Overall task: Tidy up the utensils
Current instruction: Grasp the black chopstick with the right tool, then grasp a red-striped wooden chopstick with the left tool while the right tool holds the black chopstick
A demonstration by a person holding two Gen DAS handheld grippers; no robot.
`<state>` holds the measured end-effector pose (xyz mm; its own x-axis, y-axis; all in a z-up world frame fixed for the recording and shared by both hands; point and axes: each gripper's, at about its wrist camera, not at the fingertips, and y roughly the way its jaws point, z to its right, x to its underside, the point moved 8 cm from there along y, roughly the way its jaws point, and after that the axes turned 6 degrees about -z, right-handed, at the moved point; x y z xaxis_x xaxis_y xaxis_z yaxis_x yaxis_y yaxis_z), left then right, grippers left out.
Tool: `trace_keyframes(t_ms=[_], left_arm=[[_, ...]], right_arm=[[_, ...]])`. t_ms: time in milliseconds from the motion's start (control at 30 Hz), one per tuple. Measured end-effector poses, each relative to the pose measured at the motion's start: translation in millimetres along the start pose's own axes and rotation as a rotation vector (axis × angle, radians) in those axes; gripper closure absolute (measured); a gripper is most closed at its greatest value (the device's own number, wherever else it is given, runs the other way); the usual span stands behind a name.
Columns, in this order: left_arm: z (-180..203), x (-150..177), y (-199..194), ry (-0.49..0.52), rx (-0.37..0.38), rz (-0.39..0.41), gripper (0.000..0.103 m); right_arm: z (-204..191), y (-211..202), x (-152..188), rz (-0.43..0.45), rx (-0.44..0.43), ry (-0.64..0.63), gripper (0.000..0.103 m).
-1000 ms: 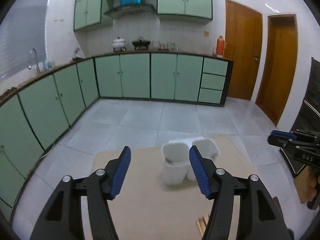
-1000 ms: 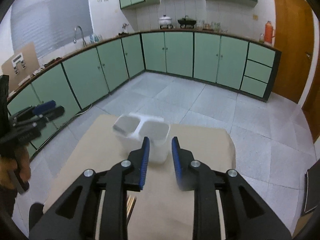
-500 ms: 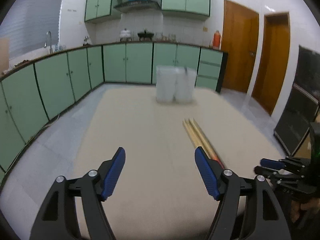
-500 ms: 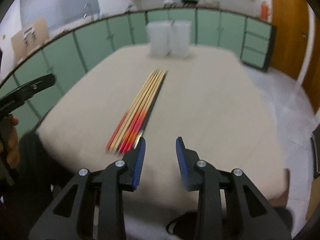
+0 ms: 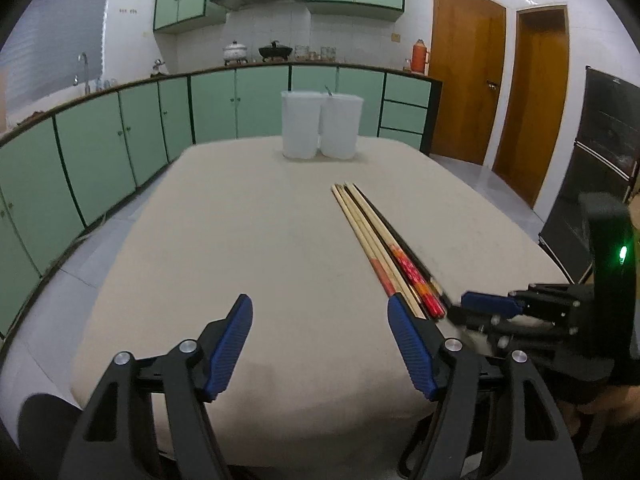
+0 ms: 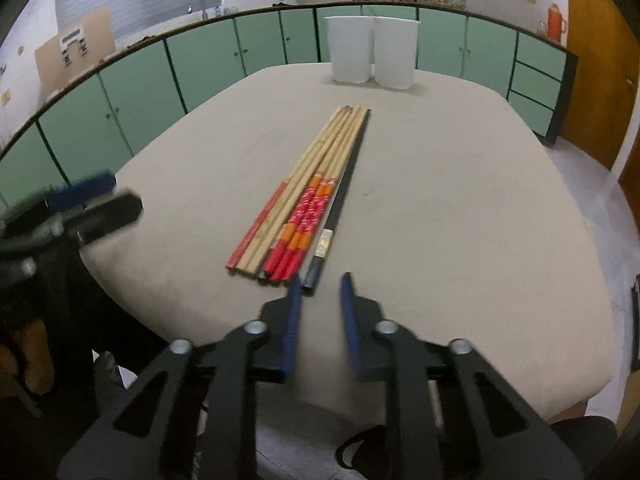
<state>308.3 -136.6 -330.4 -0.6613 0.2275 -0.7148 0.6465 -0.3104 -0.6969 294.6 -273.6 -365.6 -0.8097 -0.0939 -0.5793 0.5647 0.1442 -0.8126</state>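
Chopsticks (image 6: pixel 316 184), bamboo, red-ended and 1 black, lie side by side, well short of 2 white containers (image 6: pixel 370 50).

Ahead of your right fingers (image 6: pixel 294 320), ribbed blue rubber on matt black plastic, lie wooden chopsticks (image 6: pixel 308 188), some lacquered glossy red, on the surface (image 6: pixel 440 200) of matt beige cloth; beyond them, translucent white plastic holders (image 6: pixel 370 50).

Both hands are down from well above the tabletop (image 5: pixel 240 240) to just over its near edge. The white containers (image 5: pixel 320 124), close under me a second ago, now sit at the far end. The chopsticks (image 6: pixel 304 200) are fully in view, near ends just ahead of my right gripper (image 6: pixel 320 288). Its fingers (image 6: pixel 294 300) have just been closing, nothing between them. My left gripper (image 5: pixel 320 320) has opened wider.
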Motion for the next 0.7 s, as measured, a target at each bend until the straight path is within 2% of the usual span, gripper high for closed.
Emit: trace_keyframes(t_ms=[233,367,467,600,700], left_arm=[[35.0,16.0,28.5,0.106,0.009,-0.087,0.038],[42.1,18.6,41.4,0.123,0.003,-0.120,0.039],[37.3,15.7,46.5,0.104,-0.008,-0.124,0.039],[15.7,10.4,50.4,0.029,-0.043,-0.122,0.039],[14.1,7.2,47.5,0.021,-0.008,-0.110,0.039]], right_arm=[[15.3,-0.8,0.6,0.011,0.016,0.013,0.096],[18.2,-1.1,0.1,0.013,0.014,0.020,0.096],[22.8,-2.1,0.7,0.016,0.023,0.028,0.094],[28.1,-0.6,-1.3,0.012,0.021,0.042,0.090],[21.0,0.1,-1.3,0.013,0.024,0.009,0.082]])
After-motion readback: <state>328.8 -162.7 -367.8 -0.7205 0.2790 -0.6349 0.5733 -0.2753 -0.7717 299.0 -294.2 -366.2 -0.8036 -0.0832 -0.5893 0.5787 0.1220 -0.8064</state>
